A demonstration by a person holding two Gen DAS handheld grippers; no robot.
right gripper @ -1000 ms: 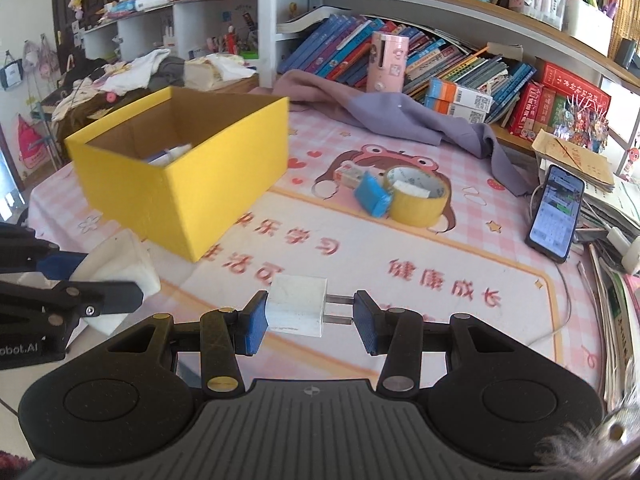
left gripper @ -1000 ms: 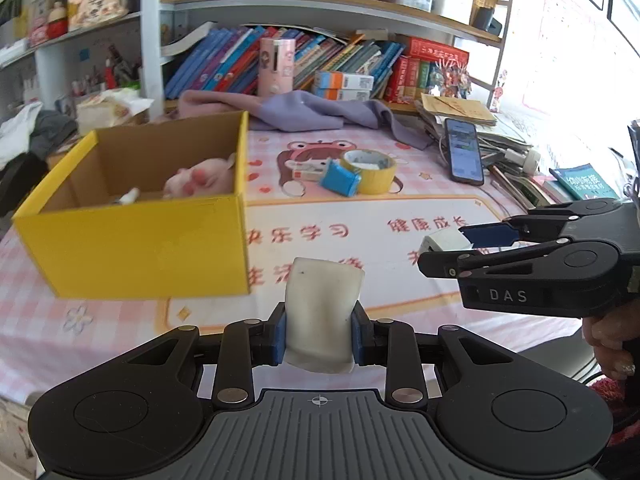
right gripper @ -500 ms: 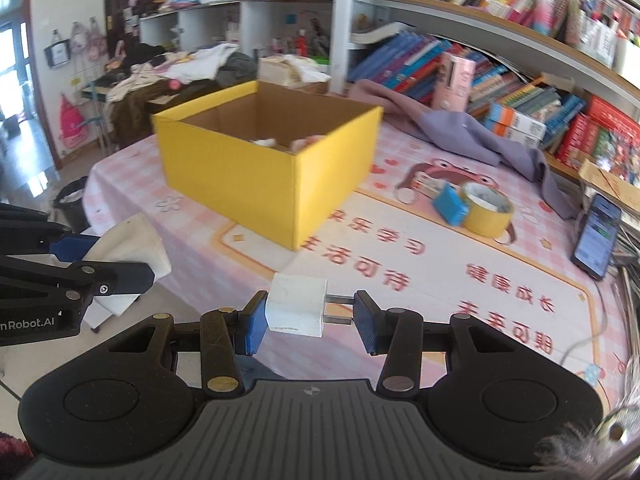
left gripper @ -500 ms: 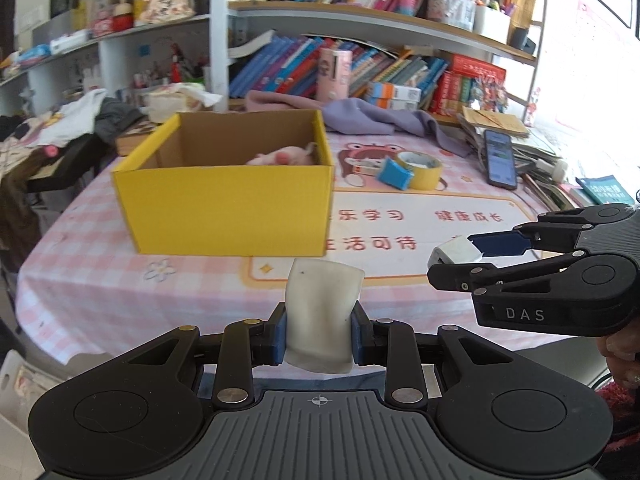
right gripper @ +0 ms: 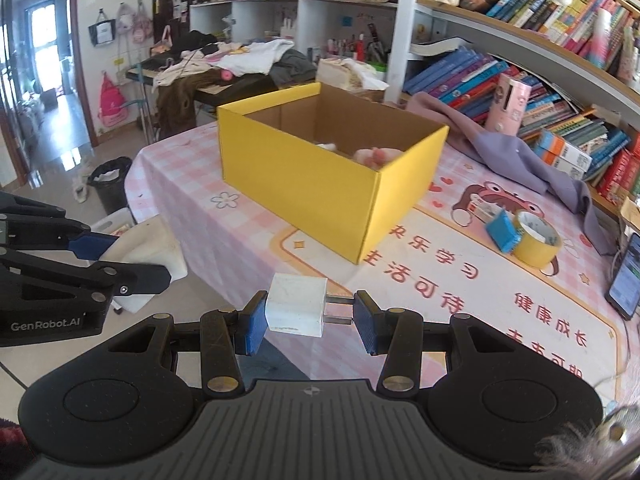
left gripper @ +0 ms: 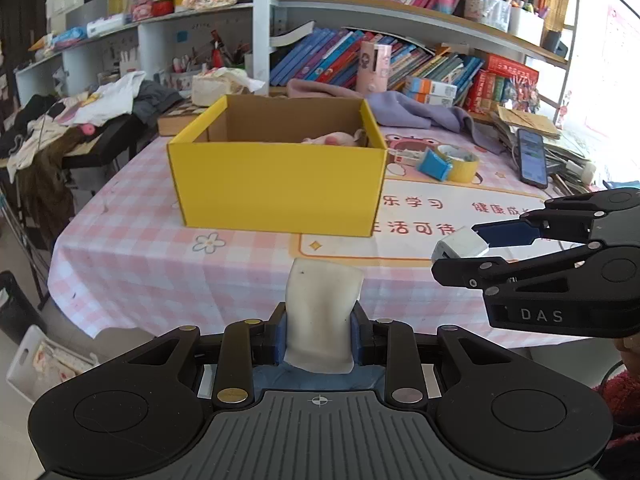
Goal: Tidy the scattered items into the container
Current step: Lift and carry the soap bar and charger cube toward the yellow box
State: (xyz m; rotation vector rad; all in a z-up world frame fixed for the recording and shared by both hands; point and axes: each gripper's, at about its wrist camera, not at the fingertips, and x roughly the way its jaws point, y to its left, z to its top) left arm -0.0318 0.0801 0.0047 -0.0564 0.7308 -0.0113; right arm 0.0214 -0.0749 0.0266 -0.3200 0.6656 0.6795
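Bookshelves crammed with colourful books fill the top of both views, above a desk [left gripper: 132, 264] under a pink checked cloth with a cartoon mat.

Nearest, at the bottom centre of the left wrist view, the left gripper [left gripper: 319, 334] is clamped narrowly on a soft white pad [left gripper: 322, 312] that stands upright between its blue pads, in front of the desk's near edge. In the right wrist view that gripper [right gripper: 132, 264] enters from the left edge with the white pad [right gripper: 152, 248] in it, off the desk's edge and over the floor.

At the bottom centre of the right wrist view, the right gripper [right gripper: 308, 316] grips a white plug charger [right gripper: 297, 311] sideways: one pad presses its body, the other meets its two metal prongs. In the left wrist view this gripper [left gripper: 472, 252] reaches in from the right edge with the charger [left gripper: 460, 243] at its tips, over the mat.

Farther back, a yellow cardboard box [left gripper: 280, 188] sits open on the desk at mid frame, with a pink soft toy [left gripper: 336, 138] inside. To the right of the box lie a blue block [left gripper: 434, 165] touching a roll of yellow tape [left gripper: 464, 165], then a phone [left gripper: 532, 156] beside stacked papers. Behind the box, a lilac cloth [left gripper: 412, 110] is draped along the shelf foot.
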